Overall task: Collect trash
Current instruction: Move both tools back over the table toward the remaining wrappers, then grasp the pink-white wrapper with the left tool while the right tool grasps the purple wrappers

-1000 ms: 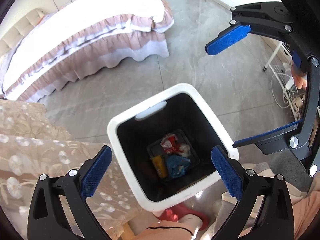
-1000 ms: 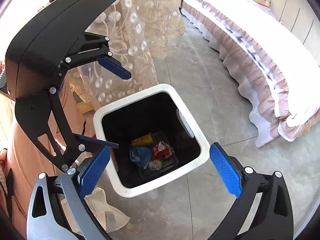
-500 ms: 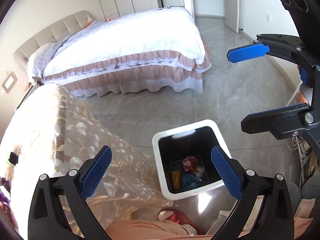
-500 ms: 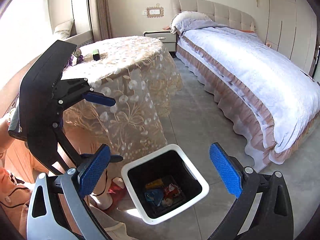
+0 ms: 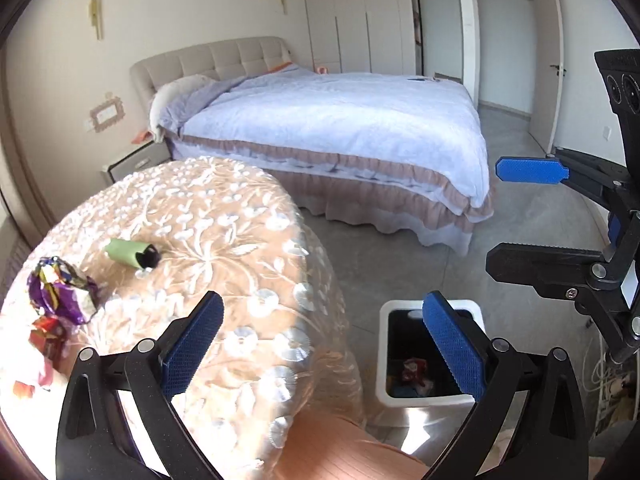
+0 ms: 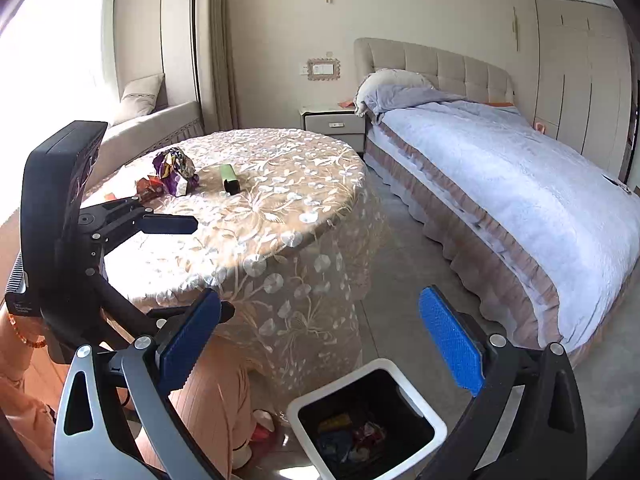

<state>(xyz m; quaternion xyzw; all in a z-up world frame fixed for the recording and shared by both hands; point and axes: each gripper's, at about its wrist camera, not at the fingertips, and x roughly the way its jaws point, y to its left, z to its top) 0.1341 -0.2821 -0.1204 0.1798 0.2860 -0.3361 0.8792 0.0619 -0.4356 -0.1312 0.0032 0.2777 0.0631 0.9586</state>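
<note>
A white bin with a black inside (image 5: 430,354) (image 6: 366,426) stands on the floor beside the round table, with wrappers at its bottom. On the lace tablecloth (image 5: 224,240) (image 6: 280,200) lie a green tube with a black end (image 5: 130,253) (image 6: 229,178), a crumpled purple wrapper (image 5: 60,290) (image 6: 174,170) and a red wrapper (image 5: 48,336) (image 6: 148,188). My left gripper (image 5: 324,348) is open and empty, raised over the table edge. My right gripper (image 6: 320,346) is open and empty too, above the bin and table skirt.
A bed with a pale blue cover (image 5: 360,128) (image 6: 520,184) fills the far side. A nightstand (image 6: 334,122) stands by the headboard, a window seat (image 6: 152,128) at the left. A person's peach-clad legs (image 6: 208,396) are by the table. Grey floor lies between bed and table.
Both grippers rose and tilted up from looking straight down into the bin; the tabletop with its trash and the whole bed came into view. Both stayed open and empty.
</note>
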